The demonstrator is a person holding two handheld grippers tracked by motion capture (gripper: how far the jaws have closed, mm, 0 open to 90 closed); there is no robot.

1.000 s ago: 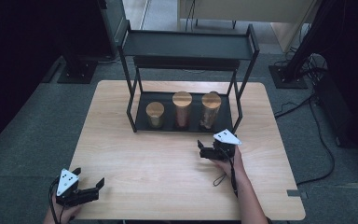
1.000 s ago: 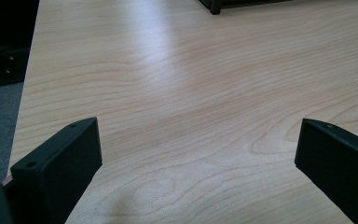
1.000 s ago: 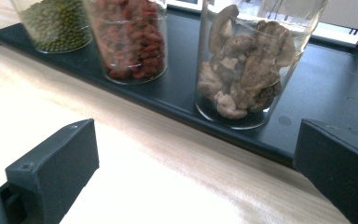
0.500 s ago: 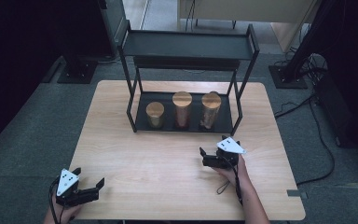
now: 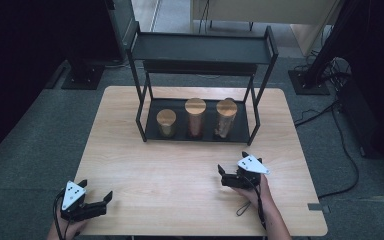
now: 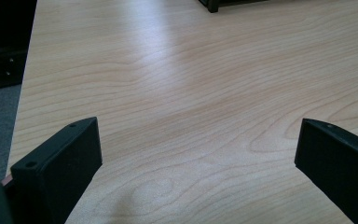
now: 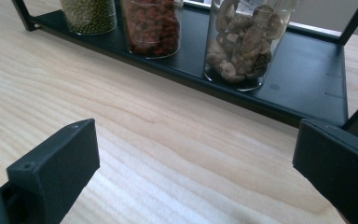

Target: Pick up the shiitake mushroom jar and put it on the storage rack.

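No legible text or labels, seemingly.

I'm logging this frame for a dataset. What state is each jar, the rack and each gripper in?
Green-bean jar: upright, lidded, on the rack's bottom shelf.
Red-berry jar: upright, lidded, same shelf.
Mushroom jar: upright, lidded, same shelf.
Rack: standing on the table, top shelf bare.
Left gripper: open, holding nothing.
Right gripper: open, holding nothing.

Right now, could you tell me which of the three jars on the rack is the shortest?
The left jar, holding green beans; the other two stand noticeably taller.
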